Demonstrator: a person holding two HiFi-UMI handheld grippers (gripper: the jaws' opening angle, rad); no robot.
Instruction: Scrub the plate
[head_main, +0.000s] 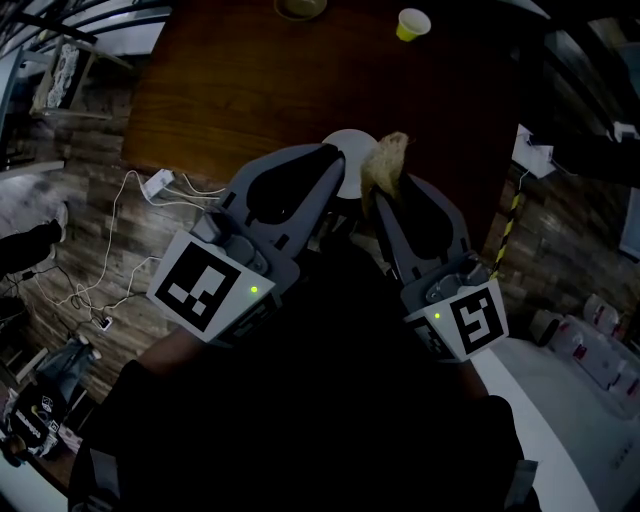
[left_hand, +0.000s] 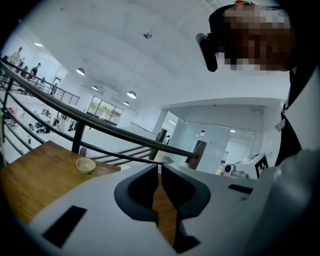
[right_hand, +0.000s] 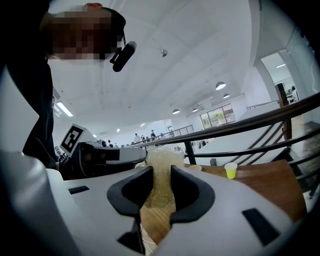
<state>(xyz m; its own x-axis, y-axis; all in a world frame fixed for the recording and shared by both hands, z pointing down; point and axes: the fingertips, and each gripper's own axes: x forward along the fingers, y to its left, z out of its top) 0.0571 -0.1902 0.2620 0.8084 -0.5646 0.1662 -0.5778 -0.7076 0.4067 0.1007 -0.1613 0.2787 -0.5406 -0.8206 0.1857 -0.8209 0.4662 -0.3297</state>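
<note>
Most of the plate (head_main: 347, 148) is hidden. In the head view only a round white patch of it shows, near the table's (head_main: 250, 80) near edge. The left gripper (head_main: 332, 165) covers its left side and the sponge (head_main: 388, 160) its right. Whether it rests on the wood or is lifted off it cannot be told. What shows of it is plain white, and the dim picture reveals no dirt or foam on it.

The left gripper view meets the plate edge-on, so there it is only a thin pale sliver at the jaw tips. Those jaws stand closed to a narrow slit, pinching that rim.

The right gripper (head_main: 390, 195) has its jaws clamped on the sponge. The sponge stands up between them, coarse and yellowish-tan, with its top poking past the tips and its lower end lost behind the pads. It lies at the plate's right edge, but whether the two touch cannot be made out.

At the table's far edge a bowl (head_main: 300, 6) is cut off by the top of the frame. A yellow cup (head_main: 412, 23) stands near it, well apart from the plate.
</note>
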